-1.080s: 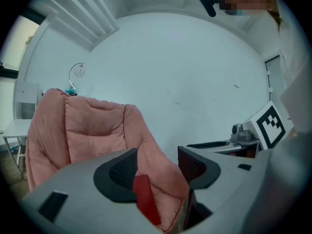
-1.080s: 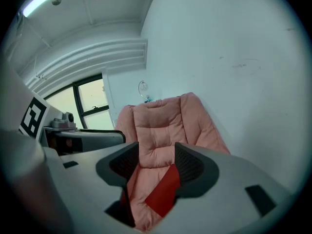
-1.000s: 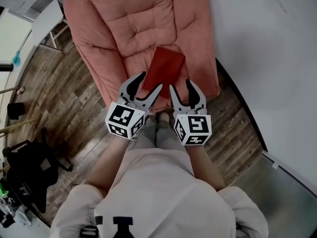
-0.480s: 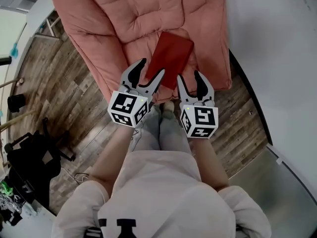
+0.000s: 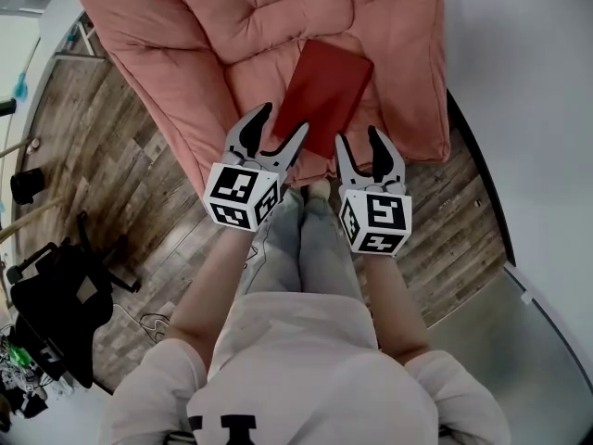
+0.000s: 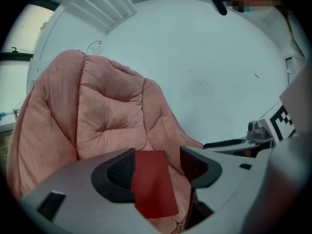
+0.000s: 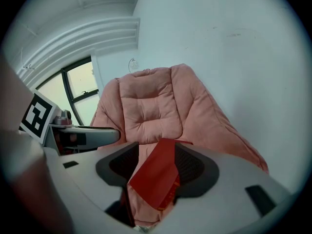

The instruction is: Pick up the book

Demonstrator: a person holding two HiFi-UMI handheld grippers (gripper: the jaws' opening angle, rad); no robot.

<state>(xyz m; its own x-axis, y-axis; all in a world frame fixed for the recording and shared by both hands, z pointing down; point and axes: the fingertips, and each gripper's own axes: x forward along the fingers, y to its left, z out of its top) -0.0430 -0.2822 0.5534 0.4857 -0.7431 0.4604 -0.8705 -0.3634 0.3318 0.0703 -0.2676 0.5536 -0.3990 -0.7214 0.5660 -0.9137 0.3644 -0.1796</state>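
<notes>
Flat red book on a tufted pink cushion
The thin, smooth-covered book (image 5: 322,98) lies upper centre on the soft, quilted cushion (image 5: 232,35). The left gripper (image 5: 281,121) is opening its jaws wide and the right gripper (image 5: 359,139) holds its jaws apart. Neither grips the book.

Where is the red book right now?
In the head view, the red book lies top centre on the pink chair cushion, near its front edge.

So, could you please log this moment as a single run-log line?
phase: pre-grasp | red book: lying on pink cushioned chair | left gripper: jaws opening, nothing between | right gripper: open, empty
</notes>
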